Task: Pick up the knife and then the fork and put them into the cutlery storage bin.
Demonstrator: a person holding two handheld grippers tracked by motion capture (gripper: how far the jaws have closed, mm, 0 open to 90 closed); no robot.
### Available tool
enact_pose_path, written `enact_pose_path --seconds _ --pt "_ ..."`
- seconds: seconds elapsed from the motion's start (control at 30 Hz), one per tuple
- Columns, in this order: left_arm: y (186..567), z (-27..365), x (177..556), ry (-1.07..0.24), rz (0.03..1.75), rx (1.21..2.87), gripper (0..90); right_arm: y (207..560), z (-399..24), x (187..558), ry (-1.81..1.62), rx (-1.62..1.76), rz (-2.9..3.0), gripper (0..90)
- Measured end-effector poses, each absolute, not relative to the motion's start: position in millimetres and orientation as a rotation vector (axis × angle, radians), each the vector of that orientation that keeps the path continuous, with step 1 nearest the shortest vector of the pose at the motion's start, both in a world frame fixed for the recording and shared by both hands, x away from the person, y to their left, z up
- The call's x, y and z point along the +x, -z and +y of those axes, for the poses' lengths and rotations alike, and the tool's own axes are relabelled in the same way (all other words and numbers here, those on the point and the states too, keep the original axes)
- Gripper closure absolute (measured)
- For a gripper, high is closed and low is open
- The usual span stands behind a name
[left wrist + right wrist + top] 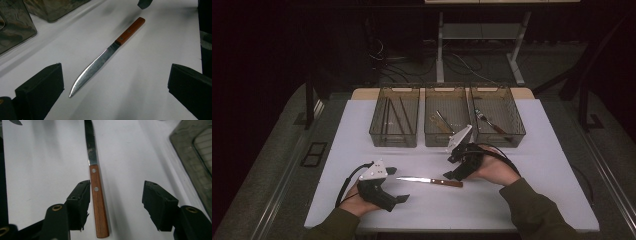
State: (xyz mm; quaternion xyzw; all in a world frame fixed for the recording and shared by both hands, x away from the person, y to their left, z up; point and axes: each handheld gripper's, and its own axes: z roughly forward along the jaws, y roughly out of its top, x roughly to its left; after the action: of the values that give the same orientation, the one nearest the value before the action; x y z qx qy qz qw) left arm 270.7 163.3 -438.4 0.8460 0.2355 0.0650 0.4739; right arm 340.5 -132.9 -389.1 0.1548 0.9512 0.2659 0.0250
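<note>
A knife (429,180) with a wooden handle and a steel blade lies flat on the white table (532,150), blade pointing left. My right gripper (450,167) stands open at the handle end. In the right gripper view the knife handle (98,202) lies on the table between the jaws of the right gripper (116,186), close to the left jaw, with no pad pressing on it. My left gripper (398,185) rests open near the blade tip. The left gripper view has the knife (100,61) ahead of the wide-apart jaws of the left gripper (116,72).
Three translucent bins stand in a row at the back of the table: the left bin (394,142) holds long thin rods, the middle bin (446,142) some utensils, the right bin (501,141) a fork. Dark floor, cables and a desk frame lie beyond the table.
</note>
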Motion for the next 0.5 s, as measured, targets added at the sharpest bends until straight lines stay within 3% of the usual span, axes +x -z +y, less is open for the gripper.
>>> enact_pose_path --seconds 0.5 --pt "438.2 163.1 270.3 -0.157 0.576 2.069 0.0 399.1 -94.8 339.1 -0.591 0.316 3.068 60.7"
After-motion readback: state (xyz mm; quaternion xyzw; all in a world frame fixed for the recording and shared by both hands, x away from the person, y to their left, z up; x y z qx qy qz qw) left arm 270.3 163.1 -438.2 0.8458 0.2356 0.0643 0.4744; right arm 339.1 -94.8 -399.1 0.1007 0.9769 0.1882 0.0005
